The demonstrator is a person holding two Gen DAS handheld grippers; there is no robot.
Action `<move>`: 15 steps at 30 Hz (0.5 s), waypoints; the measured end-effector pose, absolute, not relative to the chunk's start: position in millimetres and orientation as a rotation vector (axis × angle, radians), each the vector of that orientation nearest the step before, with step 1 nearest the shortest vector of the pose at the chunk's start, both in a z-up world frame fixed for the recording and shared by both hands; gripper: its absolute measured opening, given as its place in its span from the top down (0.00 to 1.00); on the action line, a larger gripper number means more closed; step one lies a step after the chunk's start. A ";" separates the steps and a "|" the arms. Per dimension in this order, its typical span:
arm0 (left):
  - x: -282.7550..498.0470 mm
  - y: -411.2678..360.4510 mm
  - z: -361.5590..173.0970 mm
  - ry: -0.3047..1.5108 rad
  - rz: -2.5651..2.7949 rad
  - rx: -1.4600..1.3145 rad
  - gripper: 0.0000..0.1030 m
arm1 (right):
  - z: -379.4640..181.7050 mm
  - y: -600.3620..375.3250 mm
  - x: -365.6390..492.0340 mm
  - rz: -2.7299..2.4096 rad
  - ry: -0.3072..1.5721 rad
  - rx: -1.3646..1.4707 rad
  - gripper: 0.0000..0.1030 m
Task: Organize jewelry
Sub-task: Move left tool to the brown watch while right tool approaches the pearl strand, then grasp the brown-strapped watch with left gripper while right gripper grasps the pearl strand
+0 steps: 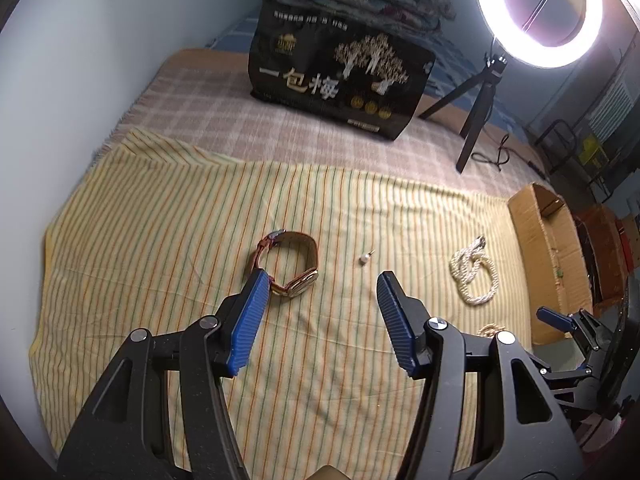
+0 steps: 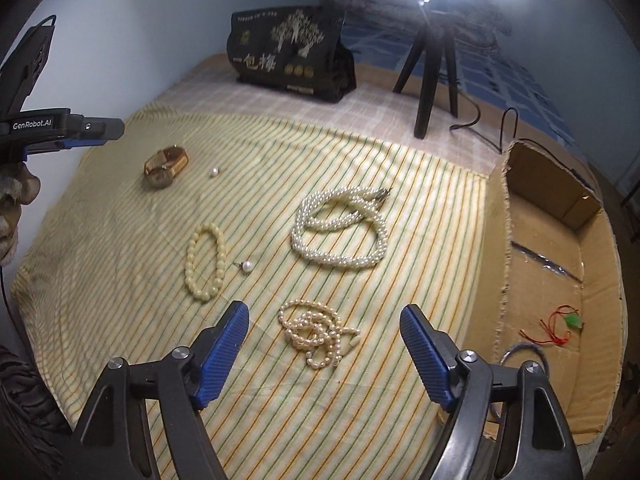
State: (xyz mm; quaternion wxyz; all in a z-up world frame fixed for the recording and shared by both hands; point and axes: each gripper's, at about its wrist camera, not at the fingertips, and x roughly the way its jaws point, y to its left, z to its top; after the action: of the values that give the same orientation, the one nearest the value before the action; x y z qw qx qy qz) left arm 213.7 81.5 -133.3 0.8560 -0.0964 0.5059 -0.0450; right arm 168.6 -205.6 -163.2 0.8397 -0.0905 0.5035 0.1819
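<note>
1. Right gripper [image 2: 324,328] hangs with jaws apart and nothing in them, above the small pearl strand [image 2: 316,334]; left gripper [image 1: 318,300] is likewise spread and empty, one pad just beside the watch [image 1: 292,268]
2. Cardboard box [image 2: 532,248], at 3 o'clock in the right wrist view, holds only a red cord with a green pendant [image 2: 560,326] and a bit of grey cord, so the sorting looks barely begun
3. Left on the striped cloth [image 2: 120,280], by size: the long pearl necklace [image 2: 340,228] at the middle, the bead bracelet [image 2: 204,262] at 9 o'clock, the watch at 10 o'clock, two pearl studs [image 2: 247,267]
4. Beyond, a checked blanket [image 1: 224,120], a black bag [image 1: 340,72] at 12 o'clock, and a ring light [image 1: 540,8] on a tripod at 1 o'clock
</note>
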 end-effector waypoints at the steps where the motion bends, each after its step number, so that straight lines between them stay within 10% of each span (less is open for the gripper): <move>1: 216.1 81.0 -138.9 1.077 -0.092 -0.194 0.44 | -165.7 -204.9 169.2 0.388 1.073 -0.192 0.22; 15: 242.7 67.0 -183.3 1.177 -0.072 -0.075 0.48 | -192.0 -201.6 169.4 0.418 1.143 -0.238 0.24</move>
State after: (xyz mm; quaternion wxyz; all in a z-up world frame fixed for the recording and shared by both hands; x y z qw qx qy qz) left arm 242.7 67.0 -183.3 0.8305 -0.0354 0.5548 -0.0340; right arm 169.4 -201.6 -192.0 0.8139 -0.1116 0.5355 0.1958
